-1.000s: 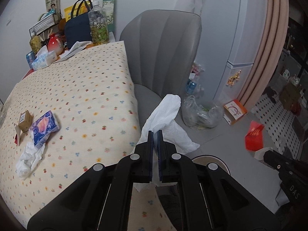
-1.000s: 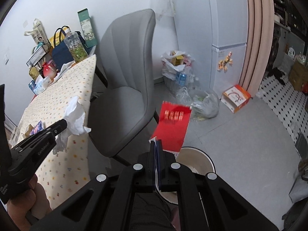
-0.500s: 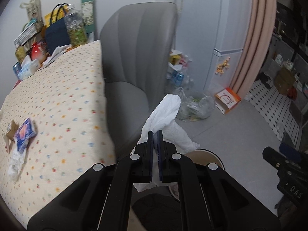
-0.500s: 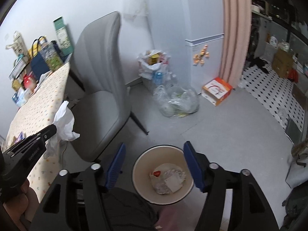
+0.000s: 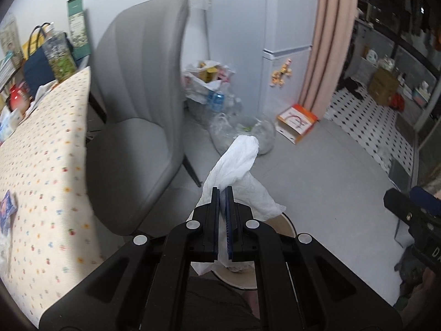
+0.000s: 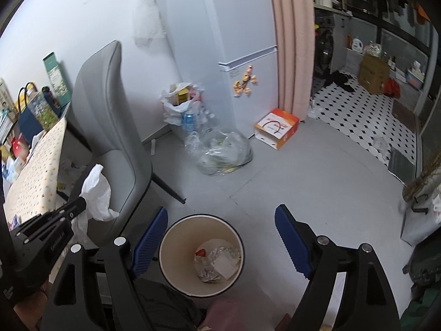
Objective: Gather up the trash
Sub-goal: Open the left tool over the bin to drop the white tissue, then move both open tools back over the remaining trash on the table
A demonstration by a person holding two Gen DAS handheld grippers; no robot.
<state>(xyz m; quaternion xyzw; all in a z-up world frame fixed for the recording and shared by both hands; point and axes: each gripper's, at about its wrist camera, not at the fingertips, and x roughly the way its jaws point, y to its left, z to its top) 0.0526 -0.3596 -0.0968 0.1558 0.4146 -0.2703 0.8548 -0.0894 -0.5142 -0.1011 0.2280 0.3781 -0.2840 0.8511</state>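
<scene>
My left gripper [image 5: 222, 193] is shut on a crumpled white tissue [image 5: 237, 165] and holds it above the floor, just over the near rim of a round cream trash bin [image 5: 286, 222]. In the right wrist view the tissue [image 6: 96, 193] hangs from the left gripper [image 6: 80, 204] beside the chair. My right gripper [image 6: 220, 220] is open and empty, right above the bin [image 6: 171, 253], which holds several scraps of paper and a red piece [image 6: 200, 253]. A blue wrapper [image 5: 7, 212] lies on the table at far left.
A grey chair [image 5: 137, 104] stands between the spotted table [image 5: 41, 143] and the bin. Plastic bags of bottles [image 6: 220, 151], a white bag of rubbish [image 6: 179, 102] and an orange box [image 6: 275, 131] sit by the fridge [image 6: 242, 41]. A pink curtain [image 6: 295, 41] hangs at right.
My right gripper opened and the red packet dropped into the bin. My left gripper swung right from the table toward the bin, still gripping the tissue.
</scene>
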